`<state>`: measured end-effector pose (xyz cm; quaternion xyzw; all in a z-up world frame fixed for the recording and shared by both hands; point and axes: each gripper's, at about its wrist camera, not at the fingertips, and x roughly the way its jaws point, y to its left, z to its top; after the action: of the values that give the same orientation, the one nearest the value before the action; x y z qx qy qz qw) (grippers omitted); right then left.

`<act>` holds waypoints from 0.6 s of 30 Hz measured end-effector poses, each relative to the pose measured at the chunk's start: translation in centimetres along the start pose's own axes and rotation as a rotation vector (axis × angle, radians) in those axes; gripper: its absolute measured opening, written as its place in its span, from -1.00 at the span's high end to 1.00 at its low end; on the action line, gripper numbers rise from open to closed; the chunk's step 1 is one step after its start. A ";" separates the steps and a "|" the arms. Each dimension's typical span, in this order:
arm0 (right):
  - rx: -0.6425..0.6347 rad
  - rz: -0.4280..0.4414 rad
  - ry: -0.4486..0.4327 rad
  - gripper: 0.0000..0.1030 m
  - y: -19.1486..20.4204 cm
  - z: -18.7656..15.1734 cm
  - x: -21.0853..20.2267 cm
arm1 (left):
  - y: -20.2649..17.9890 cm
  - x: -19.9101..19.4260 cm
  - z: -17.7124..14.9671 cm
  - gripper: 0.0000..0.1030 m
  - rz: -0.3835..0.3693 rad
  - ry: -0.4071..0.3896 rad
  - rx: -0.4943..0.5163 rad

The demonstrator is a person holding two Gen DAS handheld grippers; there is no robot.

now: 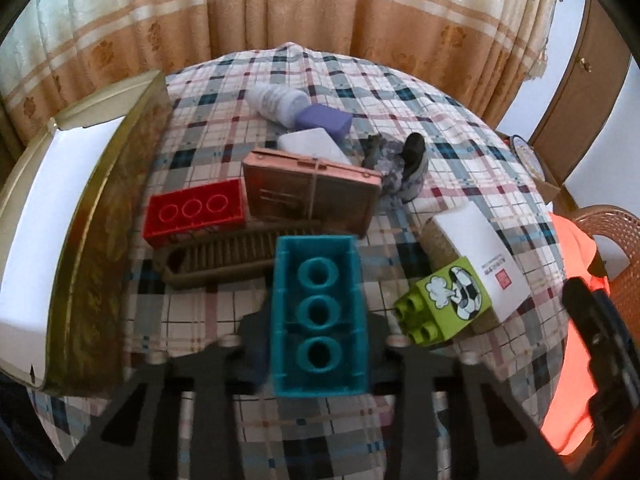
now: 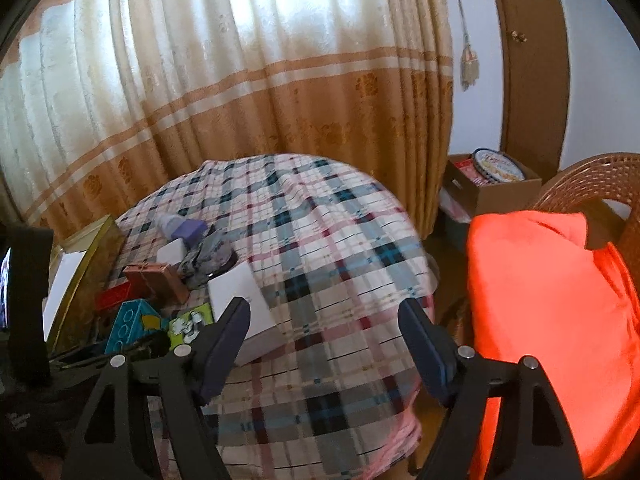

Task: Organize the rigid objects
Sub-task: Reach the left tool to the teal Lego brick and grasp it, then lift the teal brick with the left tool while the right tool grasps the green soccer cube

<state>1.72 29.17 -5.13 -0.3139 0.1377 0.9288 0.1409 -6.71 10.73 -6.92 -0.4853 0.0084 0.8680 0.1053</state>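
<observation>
Rigid objects lie clustered on the plaid-covered bench (image 1: 460, 128), and the biggest thing beside them is the gold-walled box (image 1: 108, 216) along the left edge, its white inside apparently bare in the part you can see. From there the pile steps down in size: a white carton (image 1: 476, 248), a pink case (image 1: 312, 192), a brown slatted tray (image 1: 224, 256) with nothing visibly in it, a red brick (image 1: 196, 212), then the teal brick (image 1: 318, 316), and last the small green block (image 1: 444, 304) leaning against the carton. Your left gripper (image 1: 318, 360) has its fingers drawn in narrow against the teal brick's two long sides, so the brick reads as gripped, with its hollow underside facing the camera and its long axis running straight away from you along the fingers. The relation that matters is this: the box sits to the left of that brick, well apart, so the likely carry is a sideways one over the gold wall. Your right gripper (image 2: 324, 328) hangs off to the right with its fingers spread wide and nothing between them, the carton just beyond its left finger. The left hand is plainly the nearer one to the box. Whether the brick is already clear of the cloth I cannot tell.
</observation>
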 end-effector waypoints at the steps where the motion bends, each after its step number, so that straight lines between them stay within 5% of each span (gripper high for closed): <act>1: -0.006 0.012 0.008 -0.53 0.2 -0.1 0.2 | 0.2 0.0 0.1 0.40 -0.011 0.000 -0.002; 9: -0.045 0.024 0.045 -0.53 1.1 -0.6 0.8 | 1.1 -2.8 0.7 0.40 -0.029 -0.076 0.029; 18: -0.005 0.308 0.170 -0.49 4.1 -2.4 1.7 | 3.5 -6.2 2.2 0.40 0.007 -0.181 0.029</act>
<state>0.31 24.84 -7.33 -0.3668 0.1931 0.9099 -0.0160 -6.08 6.49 -0.88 -0.4032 0.0132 0.9084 0.1098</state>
